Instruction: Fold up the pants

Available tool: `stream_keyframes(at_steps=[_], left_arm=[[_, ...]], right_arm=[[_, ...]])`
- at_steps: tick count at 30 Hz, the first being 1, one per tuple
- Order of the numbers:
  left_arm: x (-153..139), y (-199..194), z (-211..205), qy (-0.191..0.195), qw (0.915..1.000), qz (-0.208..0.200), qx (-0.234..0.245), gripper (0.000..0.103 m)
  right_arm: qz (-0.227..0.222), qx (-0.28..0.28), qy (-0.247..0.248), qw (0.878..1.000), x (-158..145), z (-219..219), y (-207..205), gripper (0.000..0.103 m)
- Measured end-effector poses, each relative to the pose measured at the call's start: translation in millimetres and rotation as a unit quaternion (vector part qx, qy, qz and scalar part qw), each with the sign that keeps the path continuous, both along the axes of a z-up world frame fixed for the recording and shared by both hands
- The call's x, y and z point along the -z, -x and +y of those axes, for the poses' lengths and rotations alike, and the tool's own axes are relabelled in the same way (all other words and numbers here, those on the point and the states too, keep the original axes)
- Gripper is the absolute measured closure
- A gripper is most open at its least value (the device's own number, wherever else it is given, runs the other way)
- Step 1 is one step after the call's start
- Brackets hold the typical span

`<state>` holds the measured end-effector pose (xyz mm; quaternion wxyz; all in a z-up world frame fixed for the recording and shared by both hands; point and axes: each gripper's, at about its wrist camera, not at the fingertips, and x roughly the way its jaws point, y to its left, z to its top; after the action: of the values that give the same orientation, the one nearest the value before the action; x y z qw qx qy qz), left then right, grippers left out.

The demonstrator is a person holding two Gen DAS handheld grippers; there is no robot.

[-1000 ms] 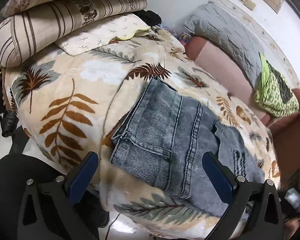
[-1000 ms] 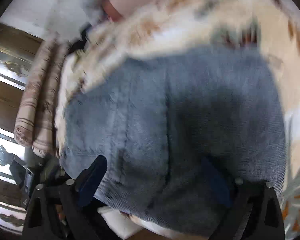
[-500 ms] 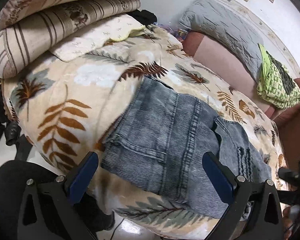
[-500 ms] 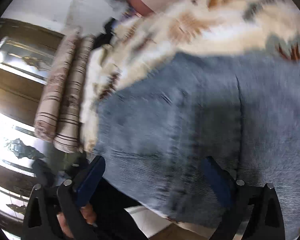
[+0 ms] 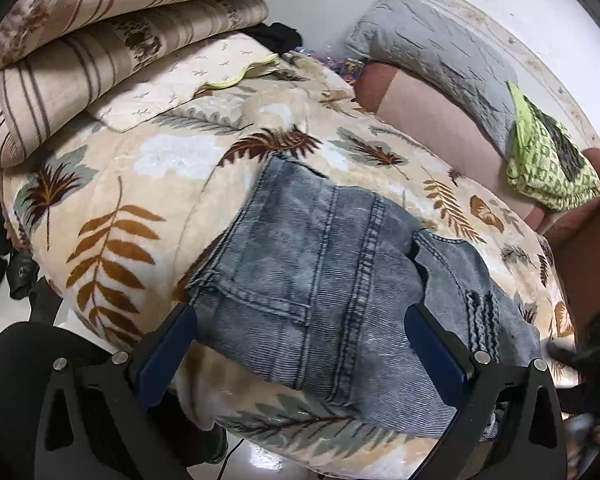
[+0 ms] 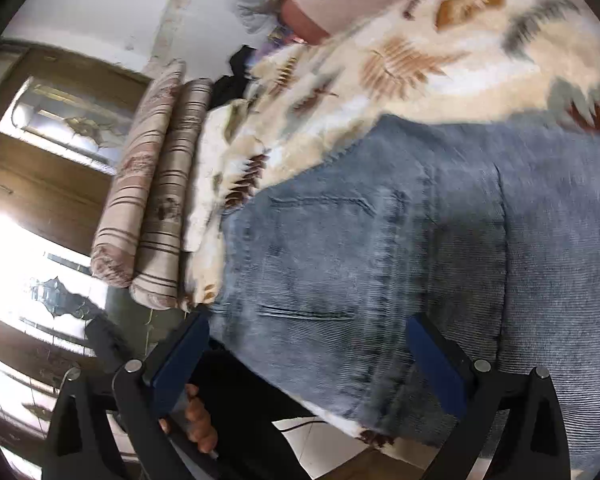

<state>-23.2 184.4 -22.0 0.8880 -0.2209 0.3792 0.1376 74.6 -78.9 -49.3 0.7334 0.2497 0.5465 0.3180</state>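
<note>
Folded blue-grey jeans (image 5: pixel 332 280) lie on a leaf-print blanket (image 5: pixel 140 184) near the bed's front edge, back pocket up. My left gripper (image 5: pixel 300 340) is open and empty, hovering just above the near edge of the jeans. In the right wrist view the jeans (image 6: pixel 420 260) fill the frame. My right gripper (image 6: pixel 308 356) is open and empty, close over their near edge, with one finger (image 6: pixel 180 356) off the bed's side.
Rolled striped bedding (image 5: pixel 100 40) and a cream pillow (image 5: pixel 172 80) lie at the back left. A grey pillow (image 5: pixel 432 52) and green patterned cloth (image 5: pixel 548 164) sit on the pink headboard ledge (image 5: pixel 432 120). A wooden cabinet (image 6: pixel 52 160) stands beyond the bed.
The right wrist view has swung left across the jeans towards the bed's edge. The left gripper has shifted slightly, staying open above the jeans.
</note>
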Motion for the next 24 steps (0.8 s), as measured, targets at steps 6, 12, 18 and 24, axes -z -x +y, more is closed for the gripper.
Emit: stream_keyframes(at_steps=[6, 12, 18, 24], left_arm=[[-4, -4, -7, 0.003, 0.9999, -0.002, 0.01, 0.0], [-4, -8, -15, 0.008, 0.9996, 0.001, 0.028, 0.0], [-1, -7, -9, 0.022, 0.9995, 0.001, 0.024, 0.0], [-6, -3, 1, 0.02, 0.9997, 0.007, 0.013, 0.0]], right_arm=[[0.009, -0.002, 0.015, 1.0, -12, 0, -5, 0.002], [0.043, 0.058, 0.041, 0.996, 5, -19, -40, 0.002], [0.046, 0.061, 0.029, 0.997, -14, -22, -46, 0.002], [0.07, 0.045, 0.056, 0.995, 17, -13, -34, 0.0]])
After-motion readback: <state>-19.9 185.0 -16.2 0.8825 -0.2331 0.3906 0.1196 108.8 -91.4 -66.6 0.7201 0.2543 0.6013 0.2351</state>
